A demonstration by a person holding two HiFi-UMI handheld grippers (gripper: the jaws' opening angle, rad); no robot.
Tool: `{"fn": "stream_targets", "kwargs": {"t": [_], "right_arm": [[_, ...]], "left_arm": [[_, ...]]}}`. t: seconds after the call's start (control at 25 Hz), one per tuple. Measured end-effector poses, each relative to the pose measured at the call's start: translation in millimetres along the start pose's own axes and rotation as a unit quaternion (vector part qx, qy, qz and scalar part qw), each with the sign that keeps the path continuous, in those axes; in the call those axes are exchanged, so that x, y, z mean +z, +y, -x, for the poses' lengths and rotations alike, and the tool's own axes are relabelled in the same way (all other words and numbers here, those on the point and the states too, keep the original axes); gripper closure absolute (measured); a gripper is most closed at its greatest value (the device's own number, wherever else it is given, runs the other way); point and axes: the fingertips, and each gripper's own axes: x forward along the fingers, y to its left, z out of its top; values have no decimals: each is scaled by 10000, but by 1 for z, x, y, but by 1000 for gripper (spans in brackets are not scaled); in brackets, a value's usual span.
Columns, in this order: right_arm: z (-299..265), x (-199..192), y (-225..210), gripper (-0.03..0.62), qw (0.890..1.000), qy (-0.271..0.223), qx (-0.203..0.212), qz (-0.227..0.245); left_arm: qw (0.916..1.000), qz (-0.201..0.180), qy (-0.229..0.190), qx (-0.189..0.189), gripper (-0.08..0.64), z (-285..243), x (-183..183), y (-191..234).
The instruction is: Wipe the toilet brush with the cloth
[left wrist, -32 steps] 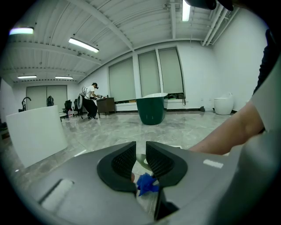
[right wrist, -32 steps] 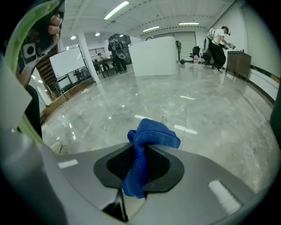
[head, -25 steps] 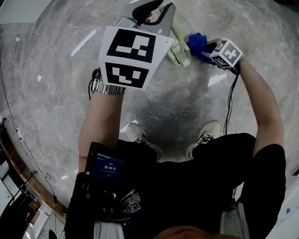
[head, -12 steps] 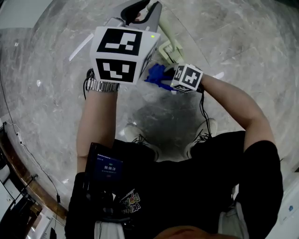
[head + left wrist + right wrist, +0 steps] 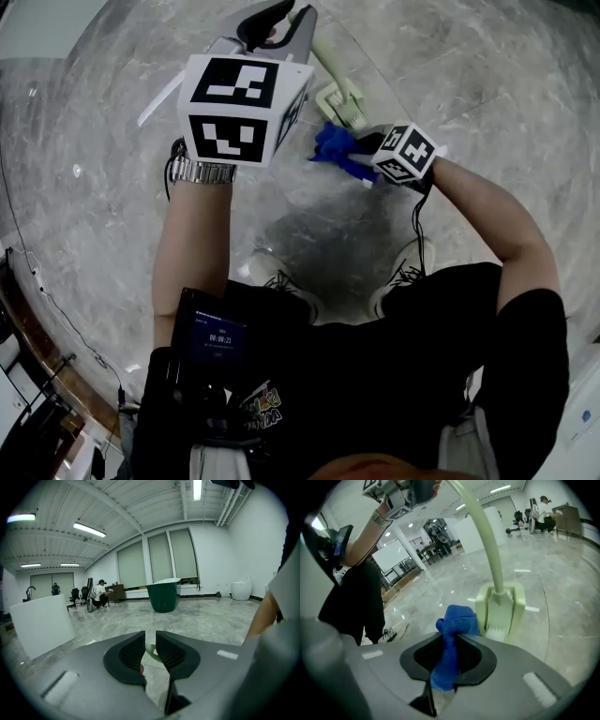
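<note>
Head view catches the right gripper [image 5: 366, 155], jaws clamped on the blue cloth [image 5: 333, 145], after sweeping from the 3 o'clock side of the toilet brush [image 5: 339, 101] head to its 6 o'clock edge, suggesting a wipe mid-stroke, while the left gripper [image 5: 287, 23] pinches the handle.

We log cloth [image 5: 454, 625] bright blue; toilet brush [image 5: 502, 605] pale green, perhaps cream, light too dim for certainty. Floor [image 5: 487, 84] grey marble, white veining. Both left gripper [image 5: 150, 644] and right gripper [image 5: 451, 640] grey-bodied, black ribbed fingers [image 5: 129, 653], cubes patterned with black-and-white squares. Tub [image 5: 163, 595] dark green. Shirt [image 5: 394, 375] black, watch [image 5: 208, 173] silver.
</note>
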Motion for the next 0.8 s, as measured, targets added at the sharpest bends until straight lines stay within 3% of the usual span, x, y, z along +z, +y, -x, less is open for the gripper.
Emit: {"fn": "stream_targets", "kwargs": {"t": [0.12, 0.24, 0.56, 0.8], "right_arm": [[27, -59, -20, 514, 9985, 529, -119, -117], [58, -82, -60, 514, 9947, 673, -701, -325], [89, -10, -143, 514, 9757, -245, -2090, -608], [82, 1, -164, 511, 9524, -627, -2730, -1203]], "left_arm": [[10000, 21, -7, -23, 488, 0, -1, -1], [10000, 17, -31, -36, 488, 1, 1, -2], [10000, 61, 25, -5, 488, 0, -8, -1], [9998, 170, -89, -81, 488, 5, -6, -1]]}}
